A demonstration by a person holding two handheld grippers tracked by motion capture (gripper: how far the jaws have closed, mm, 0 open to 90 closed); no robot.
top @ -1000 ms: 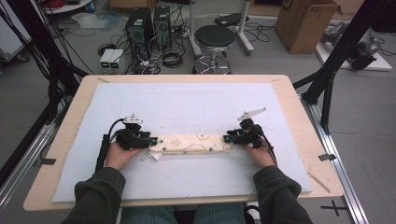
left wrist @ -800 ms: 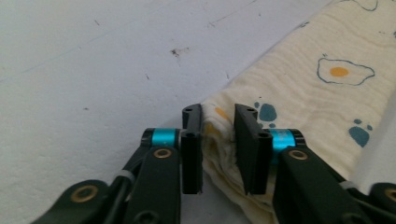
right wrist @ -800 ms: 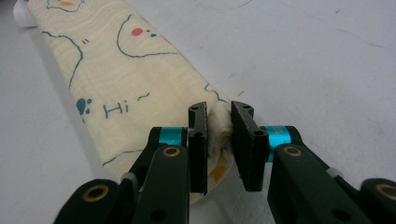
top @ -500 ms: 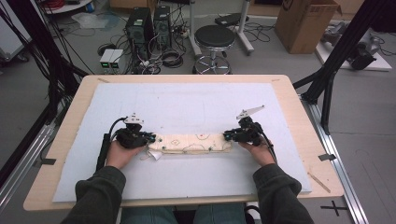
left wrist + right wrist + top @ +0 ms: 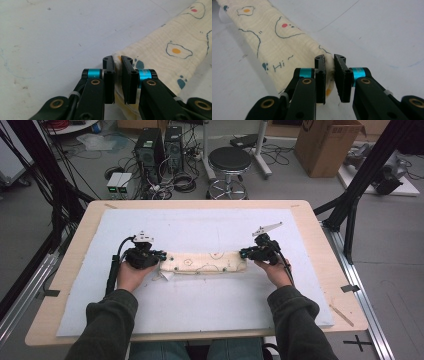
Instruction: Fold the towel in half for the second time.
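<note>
Folded cloth [image 5: 202, 263] stretched 9-to-3 on the mat [image 5: 200, 310], clamped at 9 by left gripper [image 5: 161, 255], at 3 by right gripper [image 5: 243, 253].

This is a lab or workshop: beyond the wooden table [image 5: 320, 270] with its white mat [image 5: 210, 227], computer towers [image 5: 160, 145], tangled cables [image 5: 180, 177], a round stool [image 5: 229, 160], a cardboard box [image 5: 327, 145] and black frame struts [image 5: 365, 175] crowd the grey floor.

The cloth [image 5: 202, 263] lies across the middle of the mat [image 5: 200, 227], with the left gripper [image 5: 161, 255] and right gripper [image 5: 243, 253] clamped on its ends. Mat beyond and nearer than the cloth is bare and passable.
</note>
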